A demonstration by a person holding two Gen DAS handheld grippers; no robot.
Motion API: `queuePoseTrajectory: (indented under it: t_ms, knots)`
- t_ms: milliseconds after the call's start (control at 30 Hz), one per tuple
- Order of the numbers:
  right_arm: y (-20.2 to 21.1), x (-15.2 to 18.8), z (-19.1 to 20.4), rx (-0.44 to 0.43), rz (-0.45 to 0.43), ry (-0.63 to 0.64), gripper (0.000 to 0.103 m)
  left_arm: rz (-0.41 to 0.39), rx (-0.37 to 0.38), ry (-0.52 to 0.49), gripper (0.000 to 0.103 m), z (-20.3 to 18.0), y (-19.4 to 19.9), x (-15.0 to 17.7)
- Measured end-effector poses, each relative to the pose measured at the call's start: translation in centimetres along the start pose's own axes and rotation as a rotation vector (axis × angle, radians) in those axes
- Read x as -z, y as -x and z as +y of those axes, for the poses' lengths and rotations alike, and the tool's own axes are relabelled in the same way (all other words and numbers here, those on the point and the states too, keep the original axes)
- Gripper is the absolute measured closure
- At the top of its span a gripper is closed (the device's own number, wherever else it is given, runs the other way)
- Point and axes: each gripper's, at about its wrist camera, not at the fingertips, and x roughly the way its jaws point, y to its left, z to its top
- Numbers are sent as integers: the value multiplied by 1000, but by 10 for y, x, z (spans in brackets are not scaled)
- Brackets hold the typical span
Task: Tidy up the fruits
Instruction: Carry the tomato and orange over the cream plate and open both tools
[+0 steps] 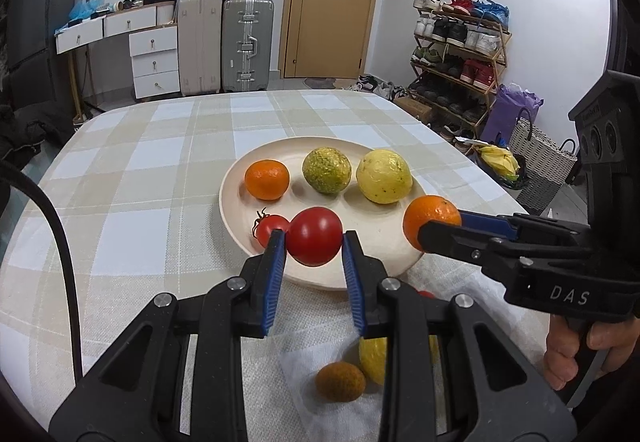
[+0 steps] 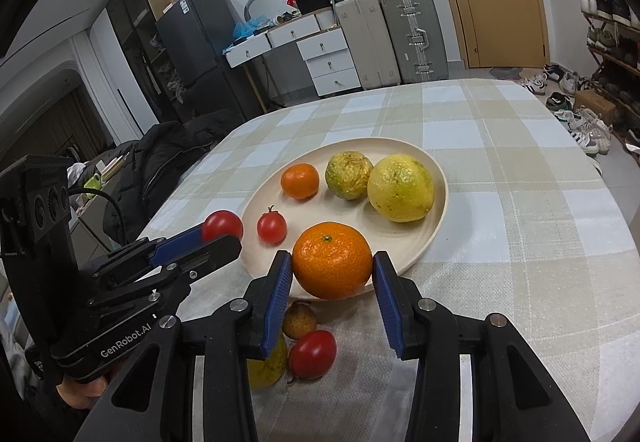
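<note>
left wrist view: a tomato [image 1: 314, 236] is clamped by the left gripper [image 1: 314, 242] above the plate [image 1: 232, 202] rim. an orange [image 2: 332, 261] is pinched by the right gripper [image 2: 332, 274]. 4 fruits are held in the plate.

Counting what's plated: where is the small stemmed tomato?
On the plate, left front, in both views: the small stemmed tomato sits beside the left tool's held tomato.
</note>
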Motion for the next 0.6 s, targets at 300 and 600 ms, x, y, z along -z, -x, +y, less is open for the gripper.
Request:
queuePoseTrajectory:
  t_ms: [300, 600]
  knots:
    - [-12, -4, -7, 16, 13, -19, 61, 25, -12, -9, 77, 0, -24, -4]
    - [-21, -7, -11, 26, 25, -22, 61, 41, -11, -7, 77, -2, -36, -8]
